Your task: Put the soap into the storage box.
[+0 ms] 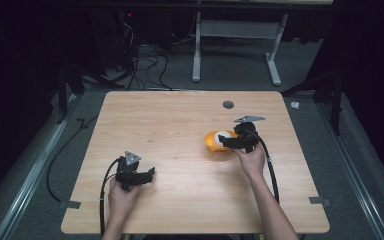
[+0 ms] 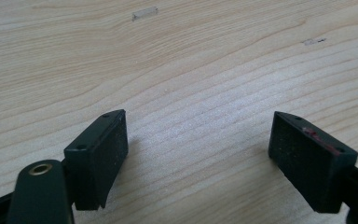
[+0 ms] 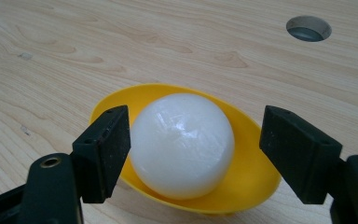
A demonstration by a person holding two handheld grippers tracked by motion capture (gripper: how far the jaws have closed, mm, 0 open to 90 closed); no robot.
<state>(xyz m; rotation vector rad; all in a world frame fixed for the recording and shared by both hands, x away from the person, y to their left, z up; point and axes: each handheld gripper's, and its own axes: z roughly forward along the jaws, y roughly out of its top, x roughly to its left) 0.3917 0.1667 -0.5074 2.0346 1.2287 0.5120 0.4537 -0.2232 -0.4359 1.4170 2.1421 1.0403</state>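
A glossy white ball lies in a shallow yellow bowl on the wooden table; from above, the ball and the bowl sit right of the table's middle. My right gripper is open, its jaws on either side of the ball: the left jaw is close to or just touching it, the right jaw stands clear. In the high view the right gripper reaches over the bowl from the right. My left gripper is open over bare wood, with nothing between its jaws, at the front left.
A round cable hole sits near the table's far edge. Cables trail from both grippers toward the front edge. Beyond the table are a white desk frame and floor cables.
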